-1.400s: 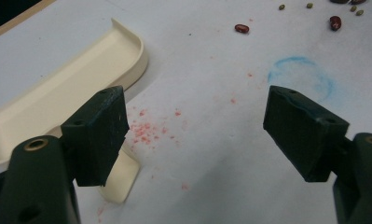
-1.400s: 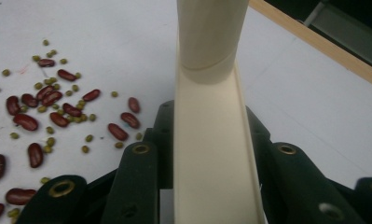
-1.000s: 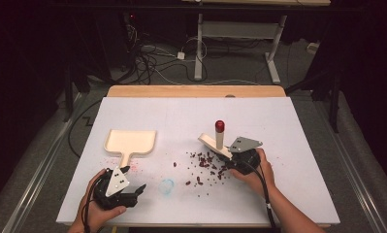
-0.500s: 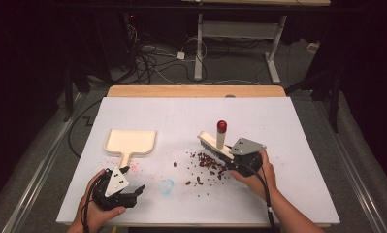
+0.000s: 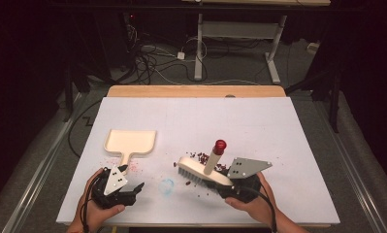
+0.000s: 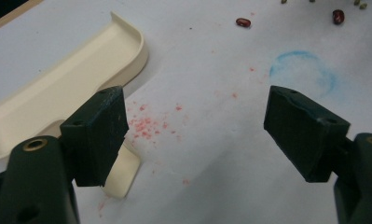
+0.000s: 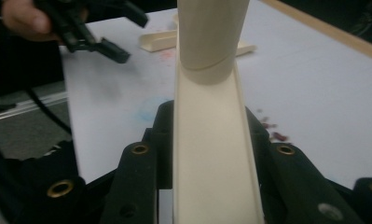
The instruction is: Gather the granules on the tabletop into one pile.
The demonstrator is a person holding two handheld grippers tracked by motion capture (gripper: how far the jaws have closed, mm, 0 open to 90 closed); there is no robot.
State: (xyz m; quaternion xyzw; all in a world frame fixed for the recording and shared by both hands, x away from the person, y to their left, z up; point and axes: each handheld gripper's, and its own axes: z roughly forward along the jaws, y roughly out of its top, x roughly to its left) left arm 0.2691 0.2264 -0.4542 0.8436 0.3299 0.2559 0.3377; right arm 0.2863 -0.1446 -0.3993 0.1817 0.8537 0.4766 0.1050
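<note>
White tabletop, dark room w/ cables behind. Cream plastic hand brush w/ red-capped wooden handle: centre-right, clamped at its back end by right gripper, jaws closed on it; bristles down. Dark red beans: scattered beside brush. Cream plastic dustpan: left, lying flat. Left gripper: jaws wide apart, nothing between, just beside dustpan handle. Blue ring mark: betw. grippers.
</note>
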